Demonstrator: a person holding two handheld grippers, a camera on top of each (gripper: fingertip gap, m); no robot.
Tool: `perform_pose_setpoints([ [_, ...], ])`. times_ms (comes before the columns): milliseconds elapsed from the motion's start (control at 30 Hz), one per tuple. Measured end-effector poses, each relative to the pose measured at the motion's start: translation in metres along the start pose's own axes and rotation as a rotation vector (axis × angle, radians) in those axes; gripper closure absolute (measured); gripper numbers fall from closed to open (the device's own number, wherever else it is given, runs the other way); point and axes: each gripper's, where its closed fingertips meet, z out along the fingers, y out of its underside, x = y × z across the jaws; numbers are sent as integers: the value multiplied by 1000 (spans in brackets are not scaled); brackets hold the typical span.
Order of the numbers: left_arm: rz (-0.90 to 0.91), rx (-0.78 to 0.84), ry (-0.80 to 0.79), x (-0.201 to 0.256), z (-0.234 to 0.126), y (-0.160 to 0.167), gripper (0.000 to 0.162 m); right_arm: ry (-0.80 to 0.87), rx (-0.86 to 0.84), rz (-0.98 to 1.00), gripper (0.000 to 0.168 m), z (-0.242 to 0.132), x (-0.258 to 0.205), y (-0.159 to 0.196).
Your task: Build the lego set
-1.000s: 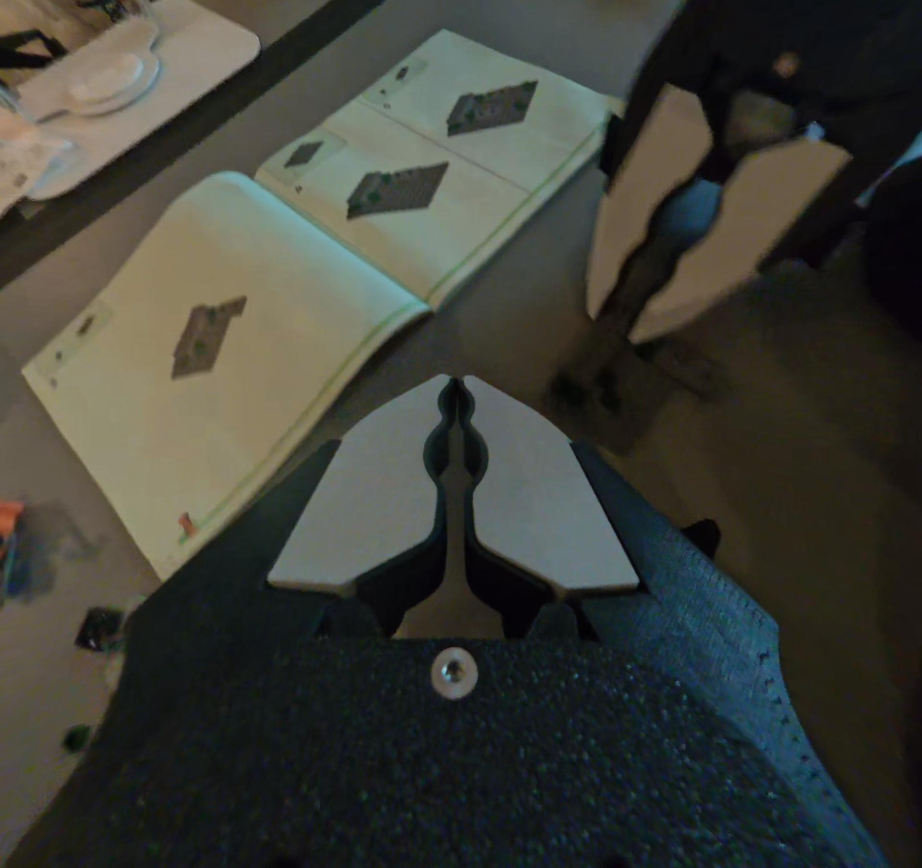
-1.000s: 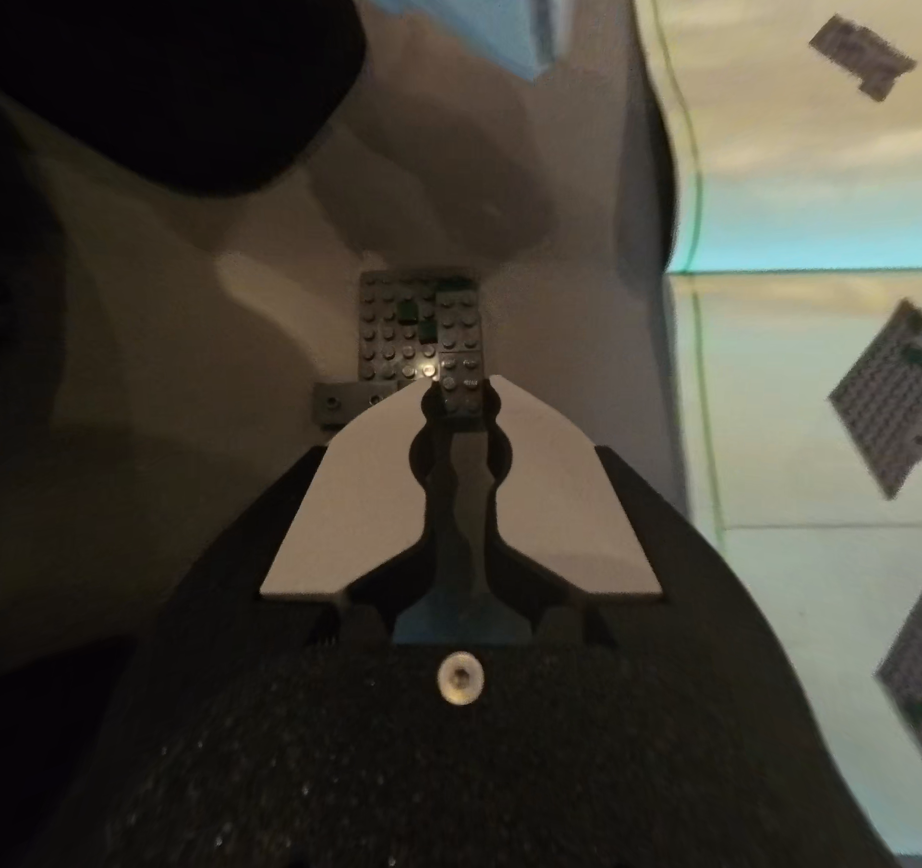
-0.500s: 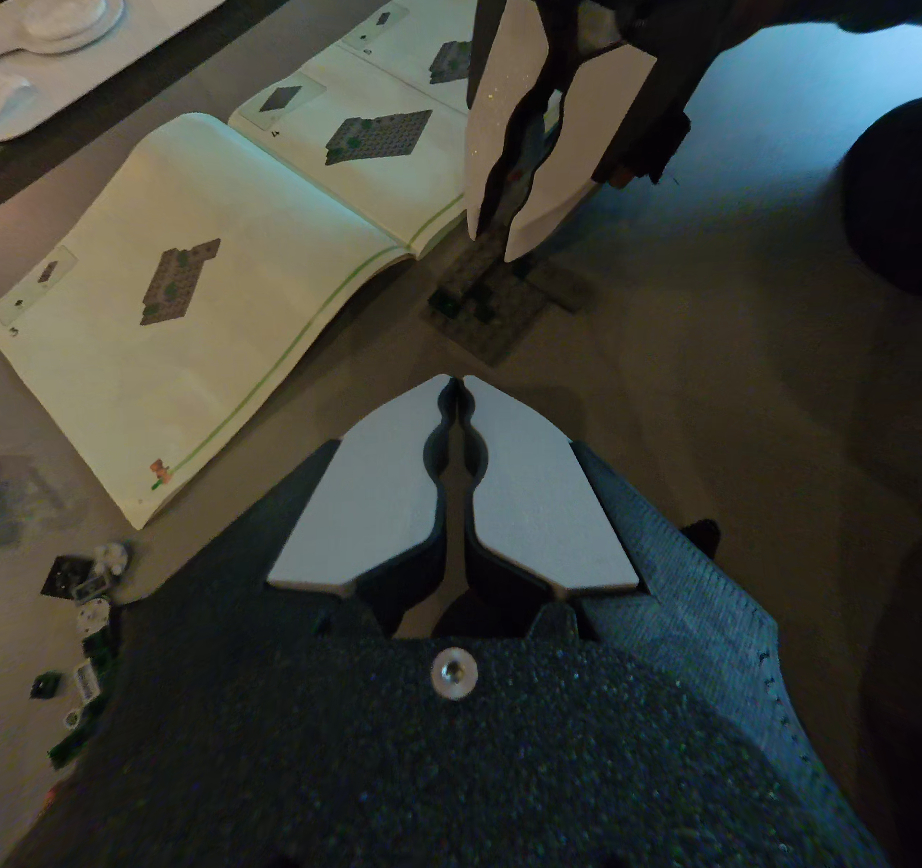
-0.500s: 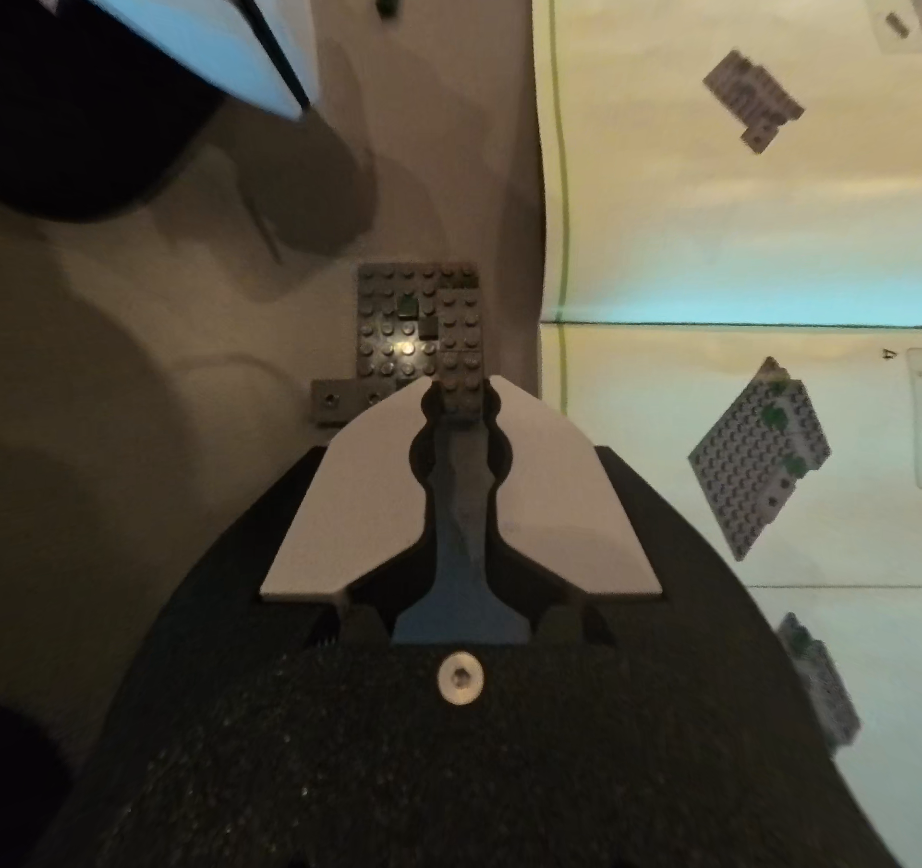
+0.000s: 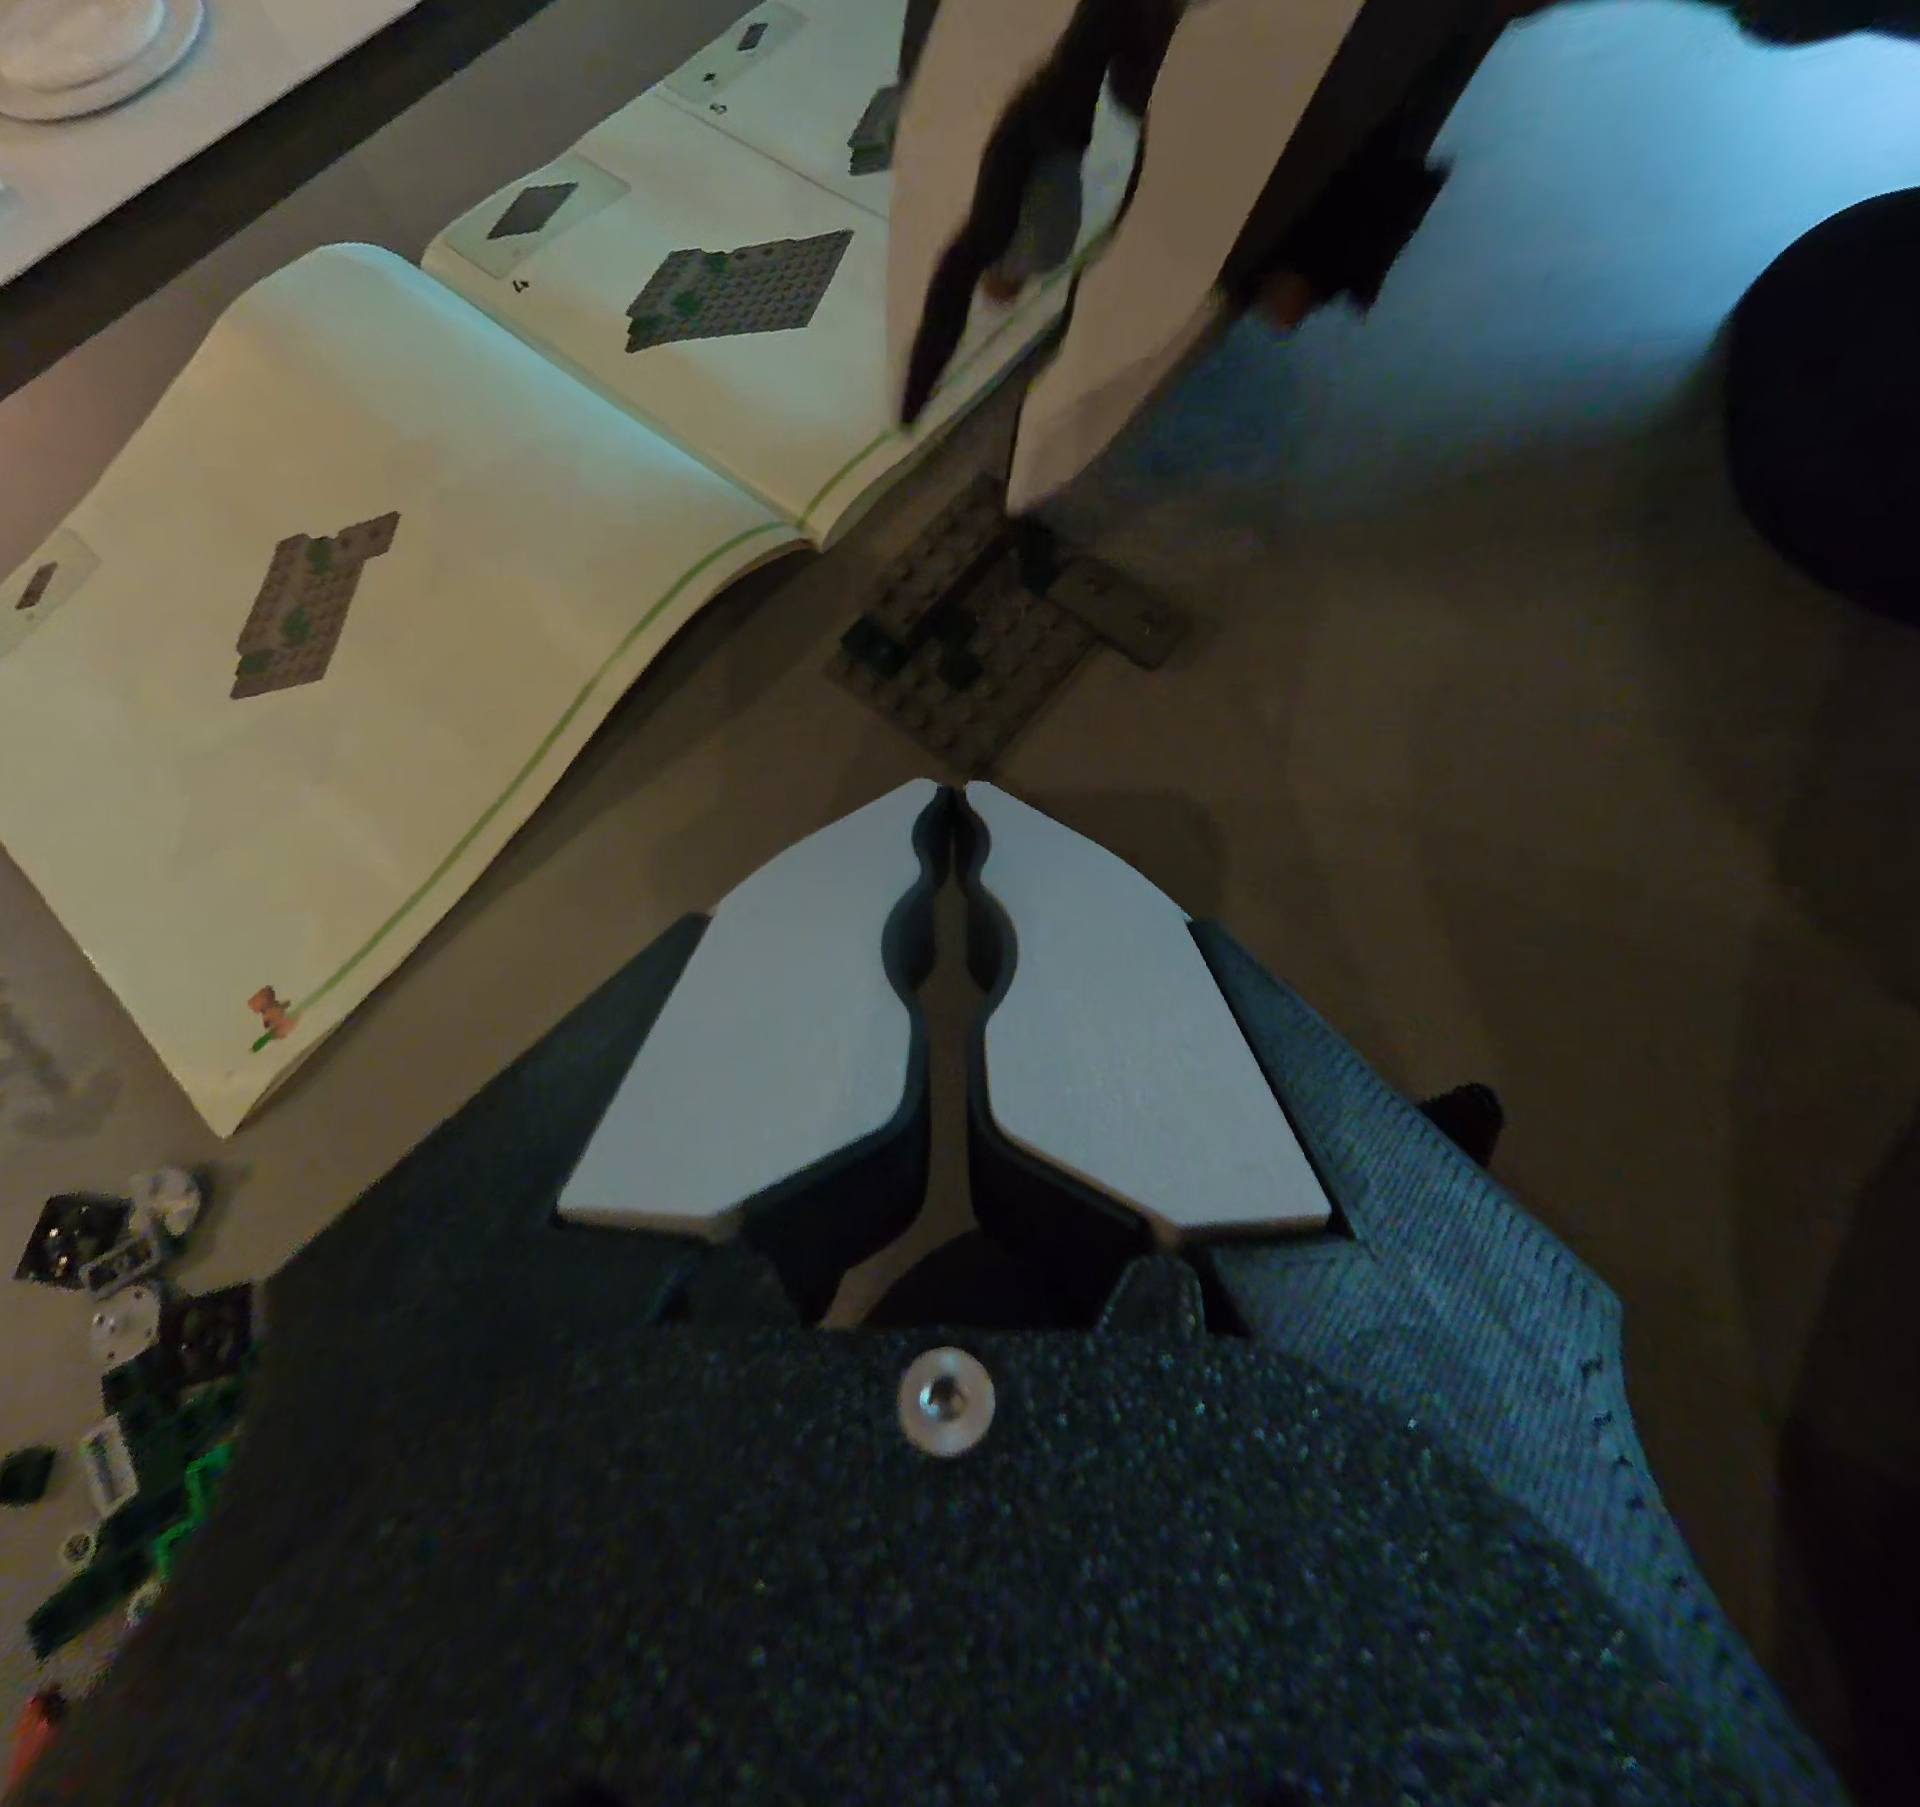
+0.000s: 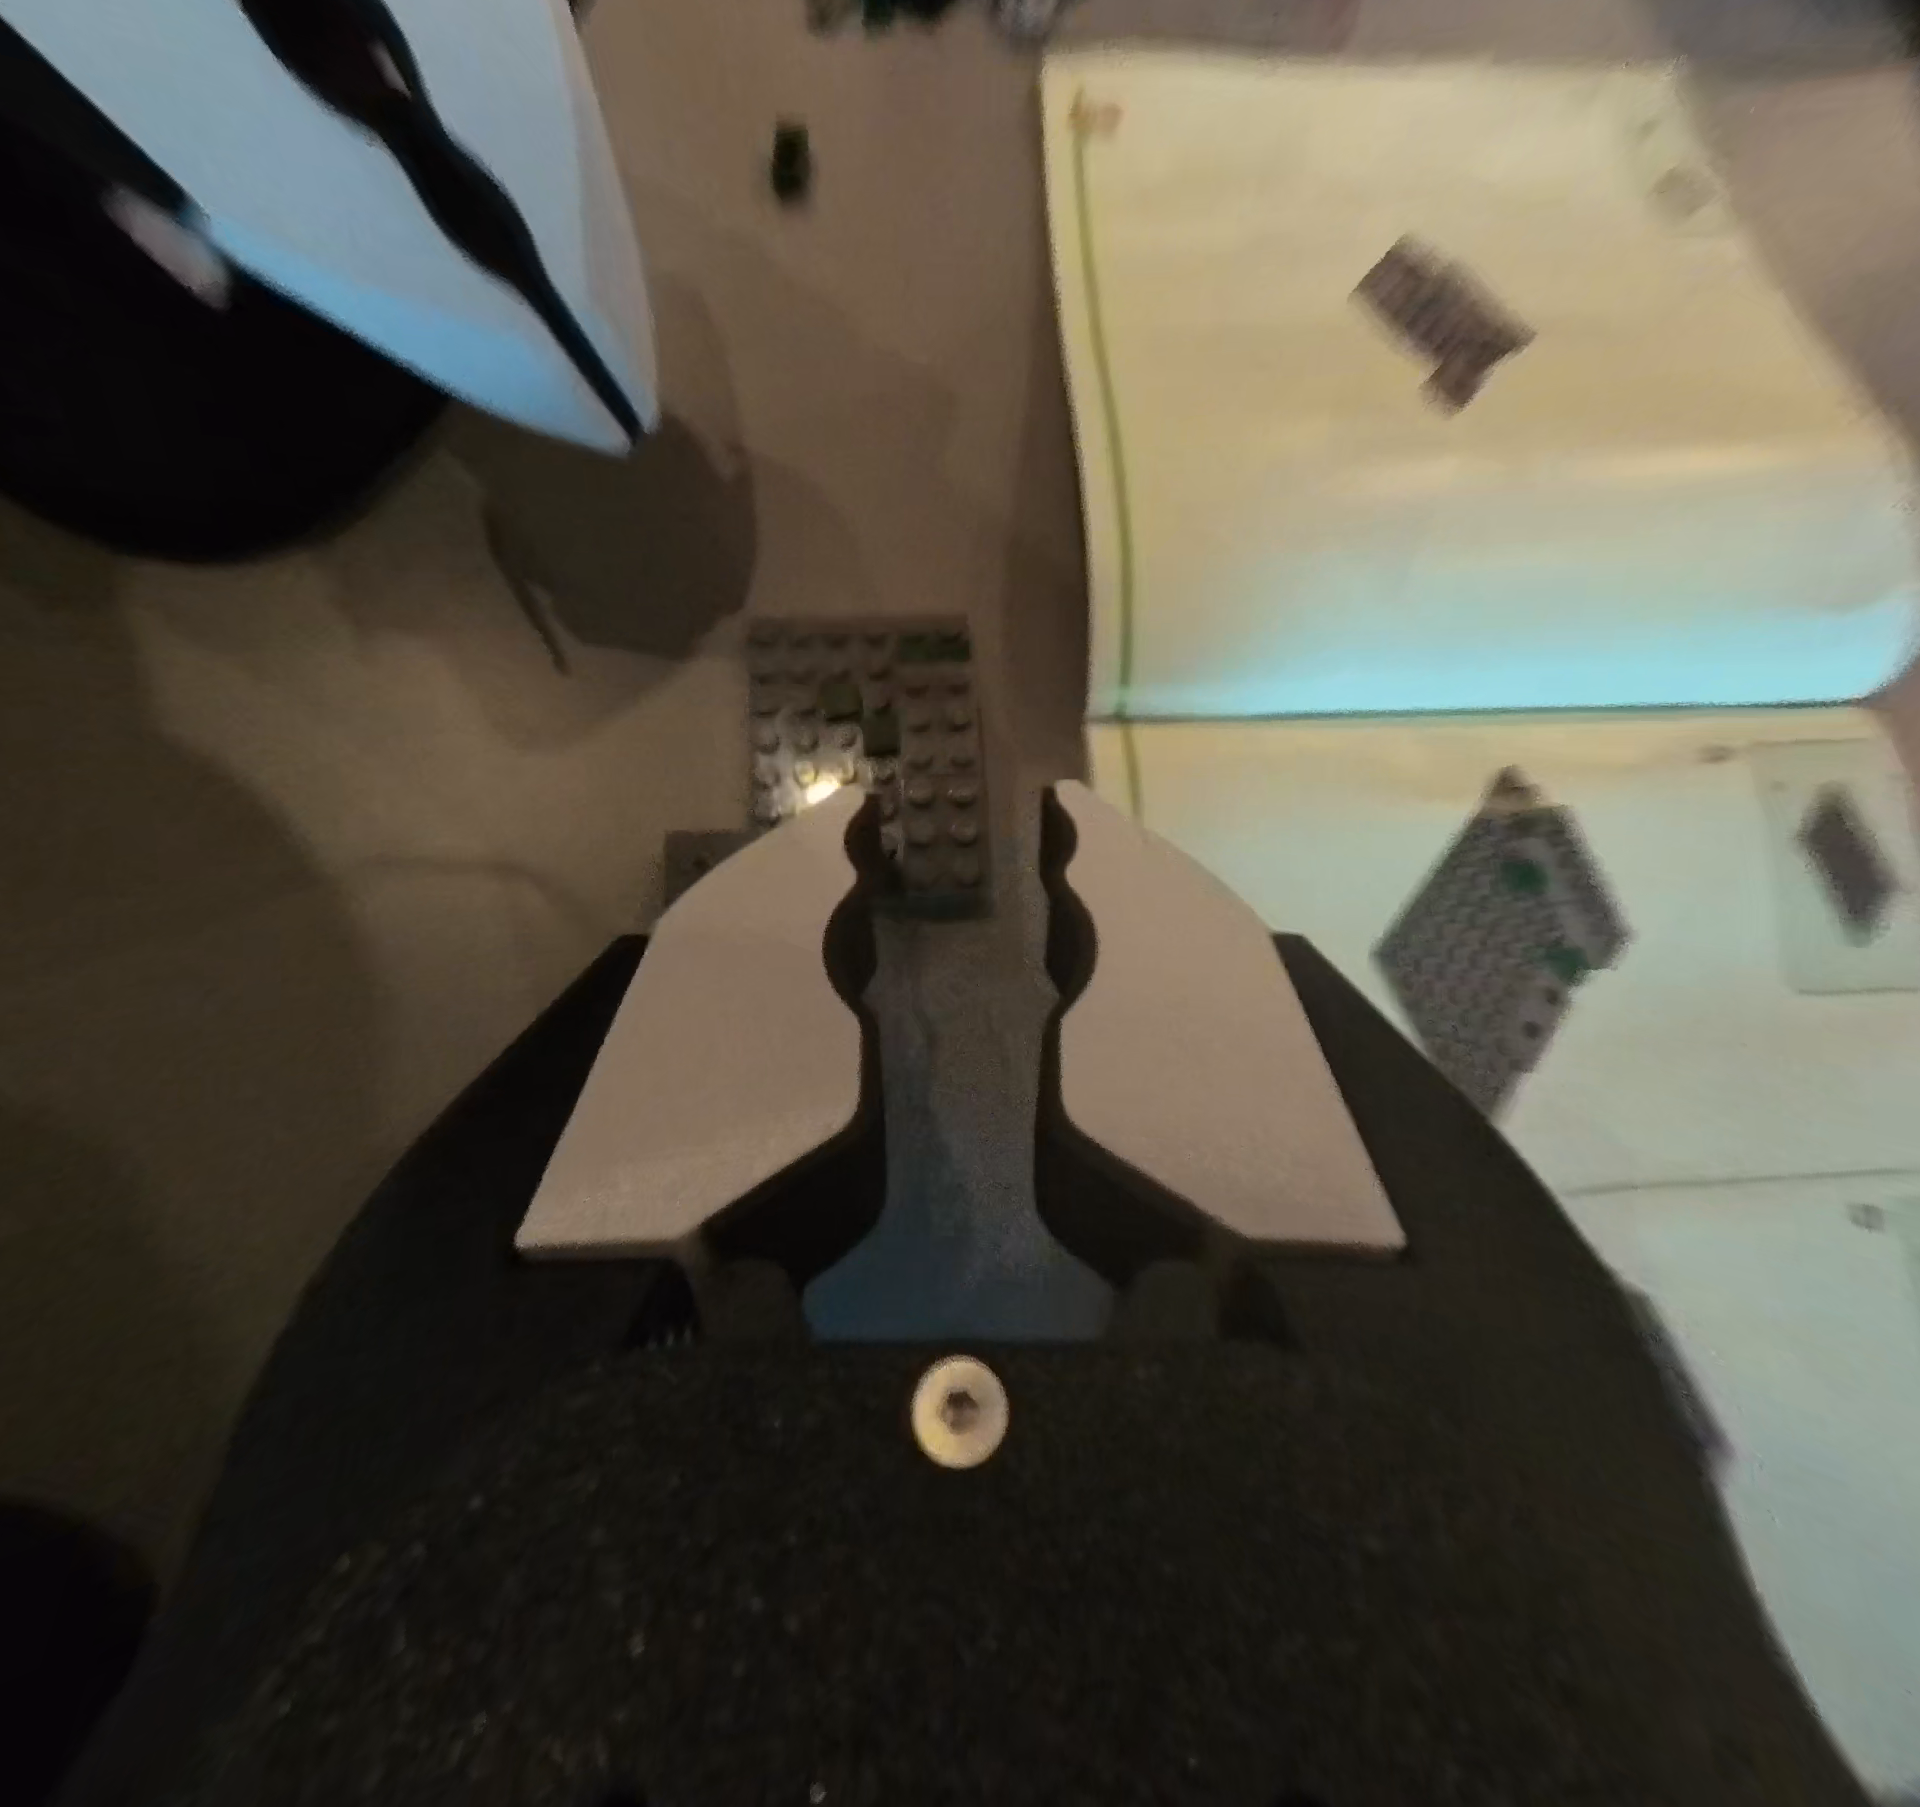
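- Half a second ago the right gripper point(image 6: 951, 801) was pinched on a small grey plate point(image 6: 940, 822); now its fingers stand apart, straddling that plate and no longer gripping it.
- That plate sits on the right side of the grey baseplate point(image 5: 961, 651), which lies flat on the table point(image 5: 1455, 822) just beside the open instruction booklet point(image 5: 416, 562).
- Left gripper point(image 5: 954, 793) hovers near the baseplate's near corner, fingers together and empty.
- Judged step: a plate has just been seated and let go, early in the build.
- Next move likely calls for a fresh part from the loose bricks point(image 5: 125, 1394) at the near left, checked against the booklet.
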Motion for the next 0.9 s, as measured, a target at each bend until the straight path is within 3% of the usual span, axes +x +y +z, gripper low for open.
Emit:
perform_pose_setpoints([
  [133, -14, 19, -14, -1, -4, 1, 162, 100, 121, 14, 143, -40, -12, -20],
  [233, -39, 53, -39, -6, -7, -1, 162, 184, 181, 92, 145, -58, -35, -16],
  [367, -57, 94, -81, -13, -11, -5, 162, 294, 246, 235, 150, -61, -58, -4],
  [467, -81, 136, -111, -19, -17, -9, 162, 372, 315, 292, 168, -62, -59, 0],
  [600, -138, 152, -182, -41, -35, -4, 162, 415, 358, 336, 168, -64, -51, 4],
  [700, -181, 143, -282, -71, -65, 9, 162, 427, 367, 327, 168, -67, -48, 4],
  [800, -218, 113, -447, -116, -118, 27, 162, 419, 370, 333, 168, -65, -48, 6],
  [900, -244, -5, -638, -174, -182, 60, 142, 419, 377, 323, 168, -66, -48, 5],
])
